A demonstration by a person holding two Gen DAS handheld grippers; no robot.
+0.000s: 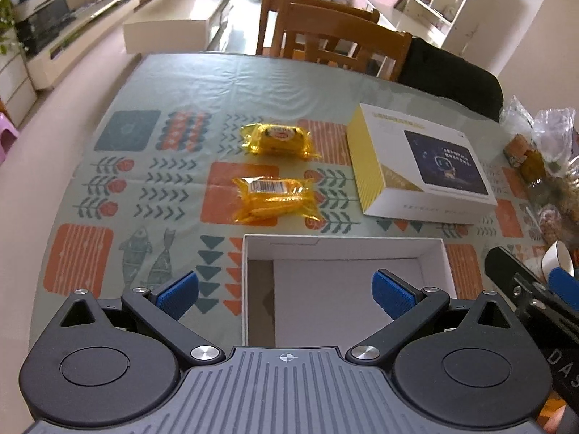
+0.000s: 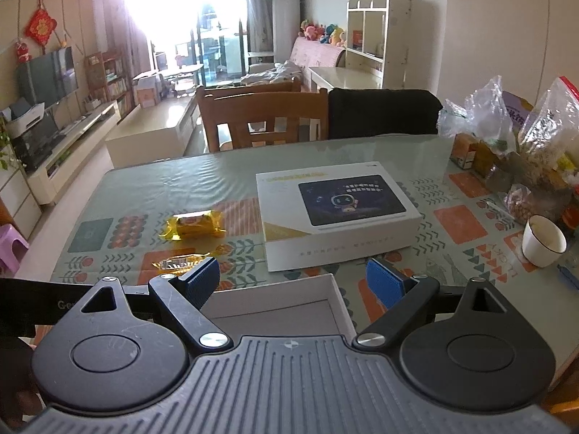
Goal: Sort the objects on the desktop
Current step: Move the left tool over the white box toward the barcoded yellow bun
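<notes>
yellow snack packs (image 1: 275, 199) — beyond left gripper (image 1: 286, 294)

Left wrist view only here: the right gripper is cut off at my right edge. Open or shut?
Observer: Open. In the right wrist view the right gripper has its jaws wide apart, with nothing between them.
Operator: What is it aimed at?
Observer: Its fingers frame the far right corner of the open white box, and the tablet box lies straight beyond that.
Operator: White thing at my right edge, half hidden?
Observer: A white cup. It stands upright on the table, right of the tablet box and apart from it.
</notes>
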